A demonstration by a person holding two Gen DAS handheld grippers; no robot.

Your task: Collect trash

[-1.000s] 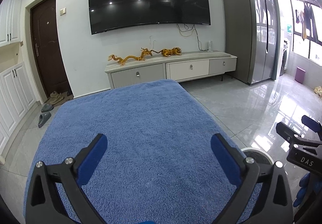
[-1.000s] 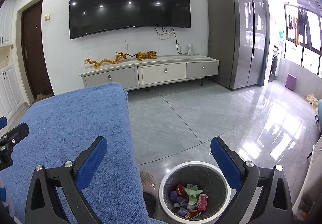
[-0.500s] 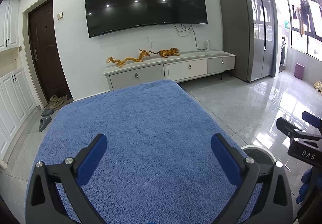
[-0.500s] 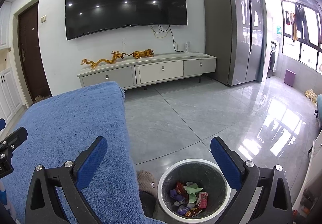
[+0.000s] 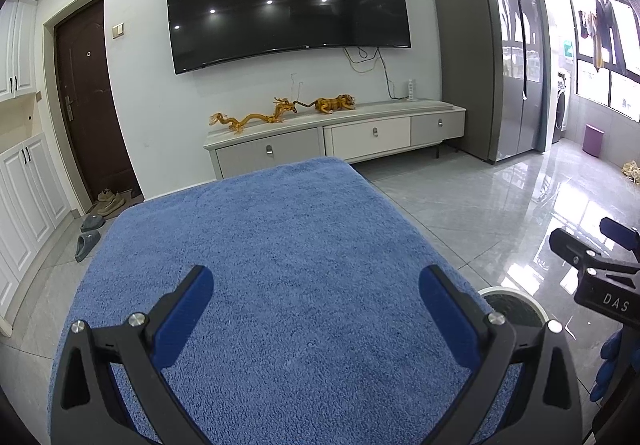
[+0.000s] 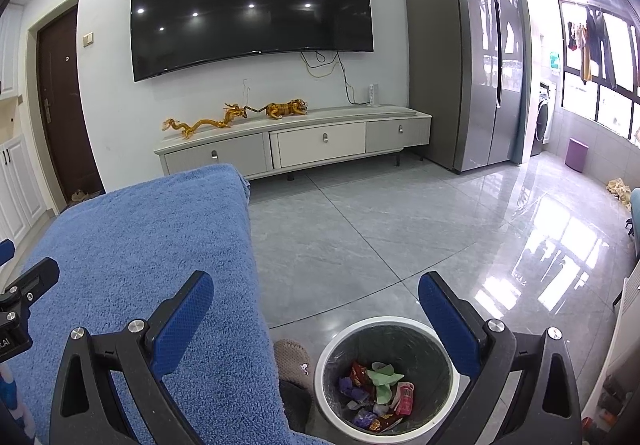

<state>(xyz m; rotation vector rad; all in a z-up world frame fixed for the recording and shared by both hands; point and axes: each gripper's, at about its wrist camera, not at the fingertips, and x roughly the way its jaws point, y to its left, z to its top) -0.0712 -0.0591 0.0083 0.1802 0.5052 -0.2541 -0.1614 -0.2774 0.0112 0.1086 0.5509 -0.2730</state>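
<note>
My left gripper (image 5: 316, 299) hangs open over a table draped in a blue towel (image 5: 272, 269), with nothing between its blue pads. The towel's surface carries no trash in either view. My right gripper (image 6: 316, 301) is open too, held past the table's right edge above a white-rimmed trash bin (image 6: 386, 377) on the floor. Several crumpled wrappers (image 6: 378, 393), red, green and purple, lie inside the bin. In the left wrist view only a slice of the bin's rim (image 5: 516, 295) shows beside the right finger.
A brown slipper (image 6: 294, 359) lies on the grey tile floor between towel and bin. Far side: a TV cabinet (image 5: 336, 141) with gold figurines, a wall TV, a grey fridge (image 5: 492, 53). A blue-gloved hand (image 5: 612, 361) holds the right gripper at the frame's right edge.
Both cameras have tilted slightly upward and back, so the table and bin sit a little lower in view. Both grippers stay open and empty.
</note>
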